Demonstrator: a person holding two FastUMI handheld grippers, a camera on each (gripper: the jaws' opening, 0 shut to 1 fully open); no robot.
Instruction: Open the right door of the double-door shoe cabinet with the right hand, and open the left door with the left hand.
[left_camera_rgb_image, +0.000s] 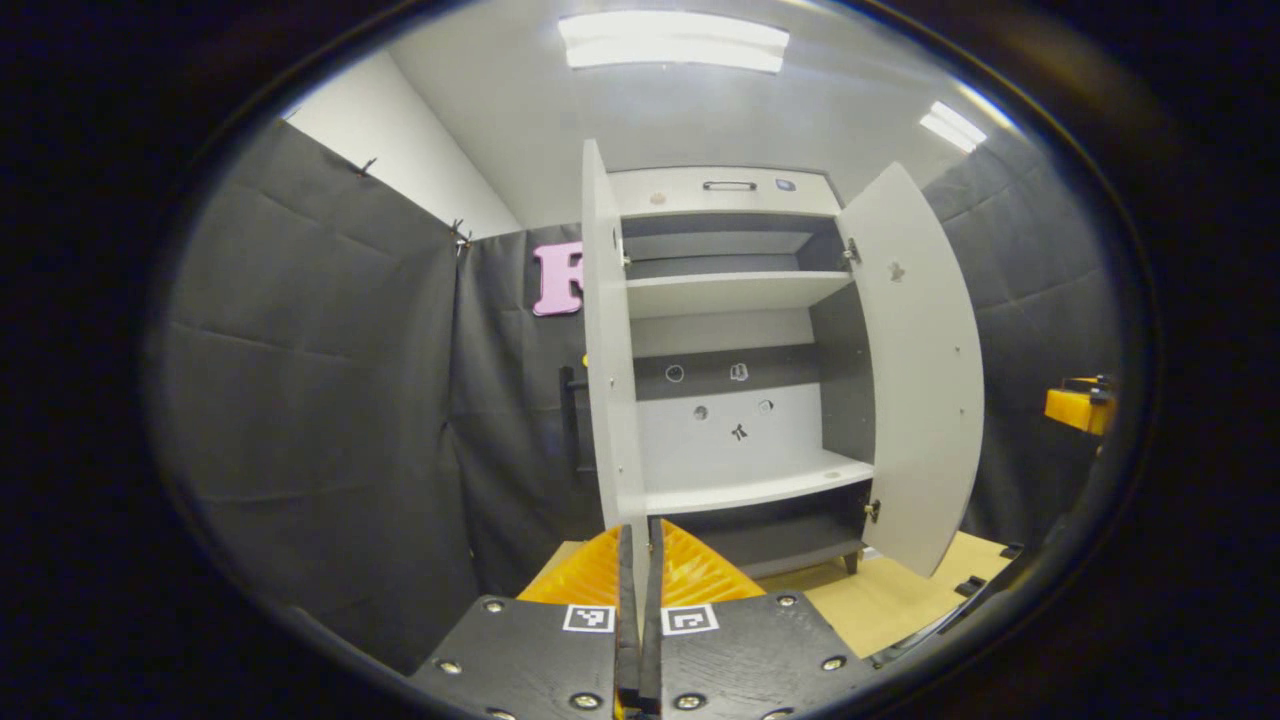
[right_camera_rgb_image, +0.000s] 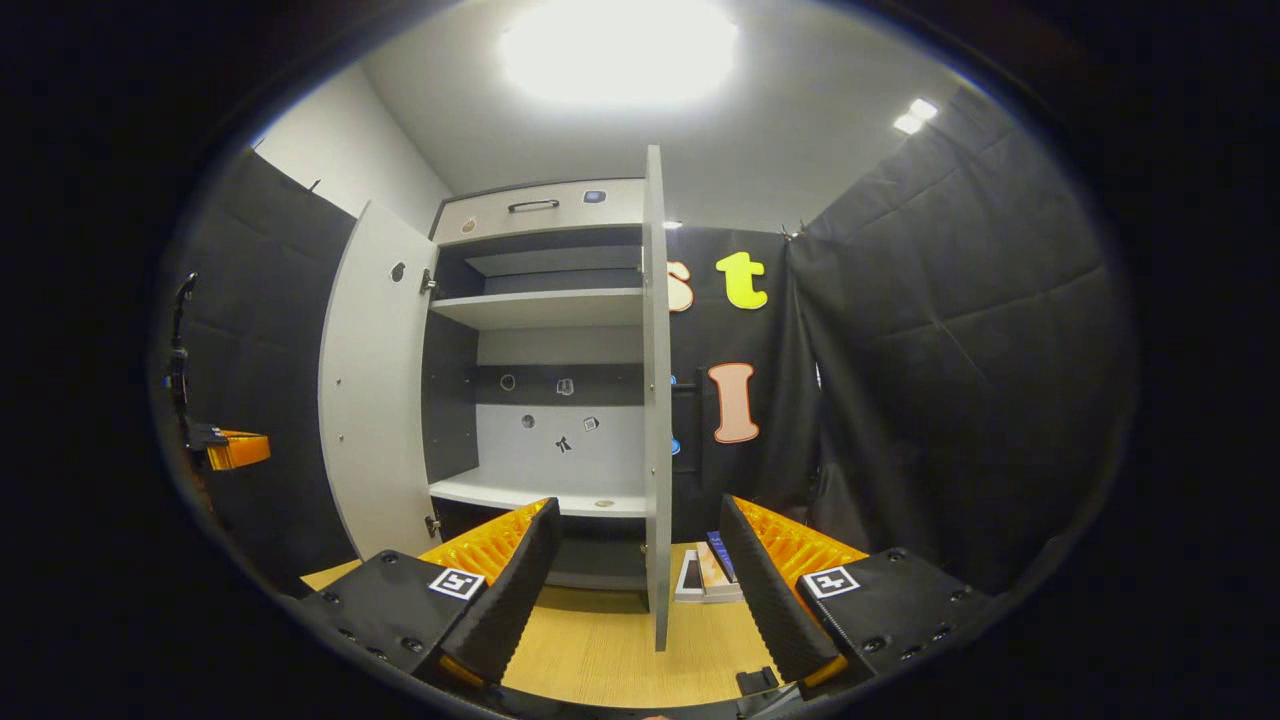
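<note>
At frame centre, our left gripper (left_camera_rgb_image: 640, 560) pinches the left door (left_camera_rgb_image: 608, 380) edge; we should swing it steadily along its hinge arc. Our right gripper (right_camera_rgb_image: 640, 570) gapes wide around the opened right door (right_camera_rgb_image: 655, 400), untouching.

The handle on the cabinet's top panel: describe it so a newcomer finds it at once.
Find the shoe cabinet with both doors swung open. Above its top shelf runs a pale panel; the handle is the dark horizontal bar at its middle. The marks beside it are small and round.
</note>
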